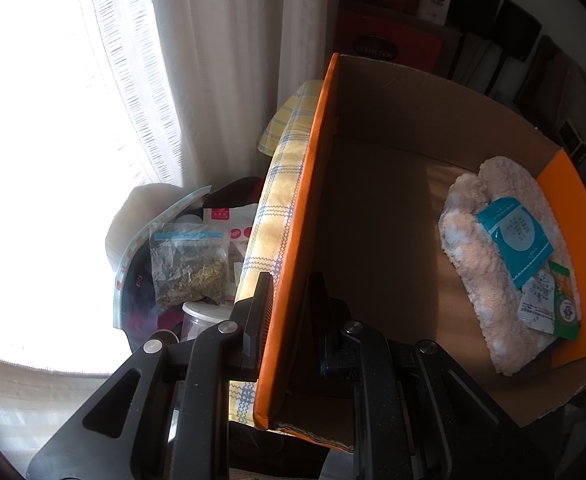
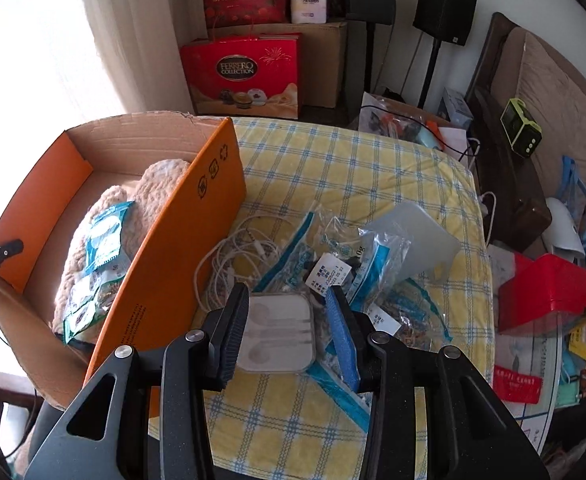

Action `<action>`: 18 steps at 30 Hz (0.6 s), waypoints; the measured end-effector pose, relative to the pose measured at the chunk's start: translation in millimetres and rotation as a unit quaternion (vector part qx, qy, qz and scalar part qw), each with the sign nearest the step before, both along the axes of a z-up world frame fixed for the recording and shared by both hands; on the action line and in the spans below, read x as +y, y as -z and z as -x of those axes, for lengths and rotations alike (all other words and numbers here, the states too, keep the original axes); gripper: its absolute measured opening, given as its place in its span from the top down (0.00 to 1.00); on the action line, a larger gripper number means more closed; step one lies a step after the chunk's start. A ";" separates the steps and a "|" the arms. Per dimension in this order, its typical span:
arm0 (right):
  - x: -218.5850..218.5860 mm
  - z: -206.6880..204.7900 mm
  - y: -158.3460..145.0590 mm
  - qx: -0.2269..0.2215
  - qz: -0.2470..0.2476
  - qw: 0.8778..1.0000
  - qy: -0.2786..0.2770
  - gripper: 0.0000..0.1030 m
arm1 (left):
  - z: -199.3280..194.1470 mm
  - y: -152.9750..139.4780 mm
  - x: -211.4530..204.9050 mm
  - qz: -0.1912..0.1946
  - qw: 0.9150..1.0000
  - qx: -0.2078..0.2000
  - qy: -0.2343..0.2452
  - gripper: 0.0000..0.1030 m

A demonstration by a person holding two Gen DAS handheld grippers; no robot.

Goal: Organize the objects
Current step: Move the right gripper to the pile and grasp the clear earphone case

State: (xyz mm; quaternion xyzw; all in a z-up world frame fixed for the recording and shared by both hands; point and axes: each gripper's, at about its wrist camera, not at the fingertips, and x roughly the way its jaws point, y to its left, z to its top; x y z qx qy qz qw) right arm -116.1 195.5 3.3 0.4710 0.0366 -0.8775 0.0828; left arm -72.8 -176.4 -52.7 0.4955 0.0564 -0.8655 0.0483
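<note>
Earphone case point(image 2: 279, 332), a clear square box with white earbuds inside, sits between the spread fingers of the right gripper point(image 2: 289, 334), lying on the yellow-and-blue checked cloth point(image 2: 357, 168); the jaws stand wide on either side of it, and whether the pads touch it cannot be told. Just beyond the case lie a tangle of white cable point(image 2: 233, 256) and several clear zip bags point(image 2: 357, 264) with blue seals and white labels. To the left stands an orange cardboard box point(image 2: 181, 240) holding fluffy beige slippers point(image 2: 93, 232) topped with teal and green sachets point(image 2: 105, 240). The left gripper point(image 1: 289, 320) straddles the box's side wall point(image 1: 293, 240), one finger outside and one inside, jaws closed down on the panel. Red gift boxes point(image 2: 245, 76) stand by the curtain behind
</note>
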 end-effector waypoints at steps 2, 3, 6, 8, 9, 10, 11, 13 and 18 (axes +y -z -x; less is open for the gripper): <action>1.4 -1.7 5.1 -0.002 0.000 1.000 0.007 0.60 | -1.1 -0.2 -0.7 0.000 1.000 0.000 0.000 0.85; 1.8 -2.6 7.6 -0.003 0.001 1.000 0.009 0.60 | -0.9 -0.2 -0.3 0.000 1.000 0.000 0.000 0.85; 1.8 -6.3 15.7 -0.006 0.002 1.000 0.018 0.59 | -2.0 -0.4 -0.3 0.001 1.000 0.000 0.000 0.85; 0.2 -8.7 21.8 -0.006 -0.003 1.000 0.022 0.58 | -2.6 -0.8 -0.9 0.002 1.000 0.000 0.000 0.85; -0.9 -9.4 24.2 -0.007 -0.005 1.000 0.024 0.58 | -3.5 -1.1 -1.6 0.002 1.000 0.000 0.000 0.85; -1.3 -10.1 26.7 -0.007 -0.007 1.000 0.025 0.58 | -3.5 -1.1 -1.3 0.002 1.000 0.000 0.000 0.85; -2.0 -10.9 28.9 -0.008 -0.008 1.000 0.026 0.56 | -3.6 -1.1 -1.5 0.003 1.000 0.000 0.000 0.85; -2.9 -12.5 32.7 -0.009 -0.009 1.000 0.029 0.53 | -6.3 -1.7 -1.7 0.003 1.000 0.000 0.000 0.85; -5.7 -14.6 41.3 -0.011 -0.010 0.999 0.032 0.46 | -6.3 -1.7 -0.8 0.003 1.000 0.000 0.000 0.85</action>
